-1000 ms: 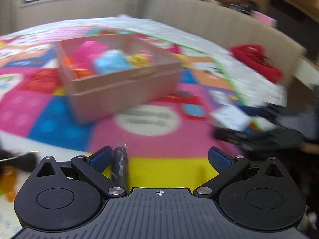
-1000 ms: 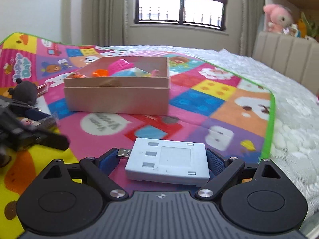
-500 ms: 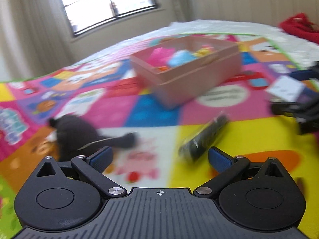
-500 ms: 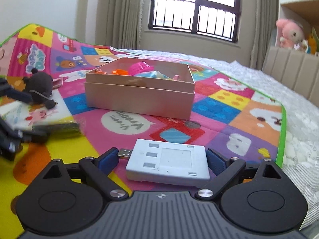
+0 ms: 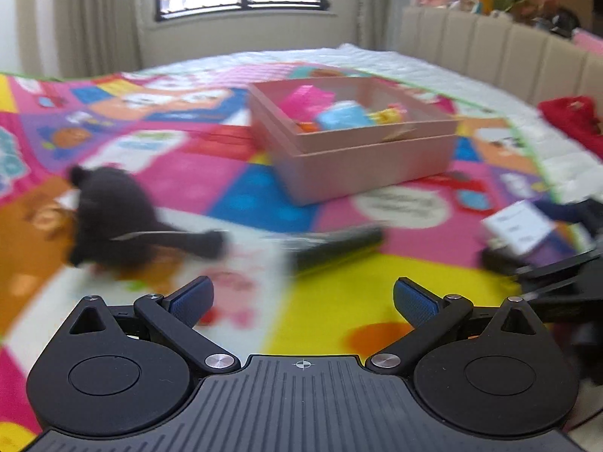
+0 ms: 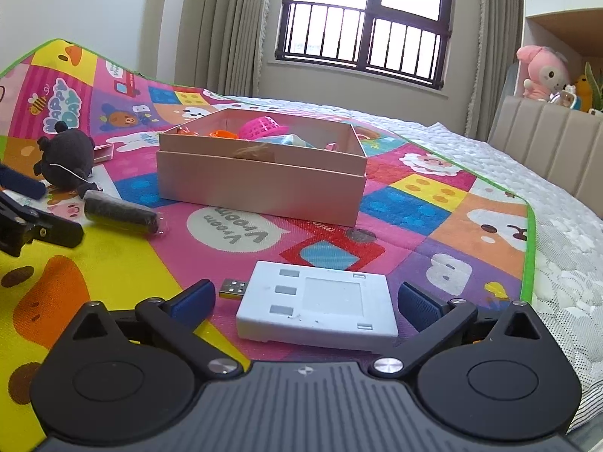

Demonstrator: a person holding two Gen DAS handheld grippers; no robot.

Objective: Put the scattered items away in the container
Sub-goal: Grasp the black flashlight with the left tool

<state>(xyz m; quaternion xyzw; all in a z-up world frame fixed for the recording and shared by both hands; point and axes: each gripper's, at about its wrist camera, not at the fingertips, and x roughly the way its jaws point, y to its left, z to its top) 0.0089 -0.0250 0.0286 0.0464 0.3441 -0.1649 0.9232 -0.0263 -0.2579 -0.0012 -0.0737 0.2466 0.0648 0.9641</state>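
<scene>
**Claws wide, three items short of the box**

While the bright patchwork play mat (image 6: 407, 203) spreads over the white quilted bed (image 6: 557, 233), the pink rectangular cardboard box (image 6: 264, 184) sits mid-mat, already holding a pink basket, a pale blue piece and orange bits. Left of it lies the dark grey plush toy (image 6: 69, 158), with a black cylindrical roll in clear wrap (image 6: 120, 213) just beside it on the yellow patch. Nearest, the flat white plastic device with a USB plug (image 6: 318, 303) rests on the mat between the blue pads of the right claw (image 6: 305, 301); its jaws are opening, and a gap shows on both sides, so the device is released, not gripped. In its own view the left claw (image 5: 301, 295) is spread with nothing between the pads, hovering short of the roll.

Judging from this, the risks are these: the right claw may close on the device off-centre, since the plug end sticks out toward the left pad, and a skewed pinch could swivel the thin slab out on the lift. The roll could trundle away on the soft mat if nudged. The left view is smeared, so aim at the roll or plush may be poor
</scene>
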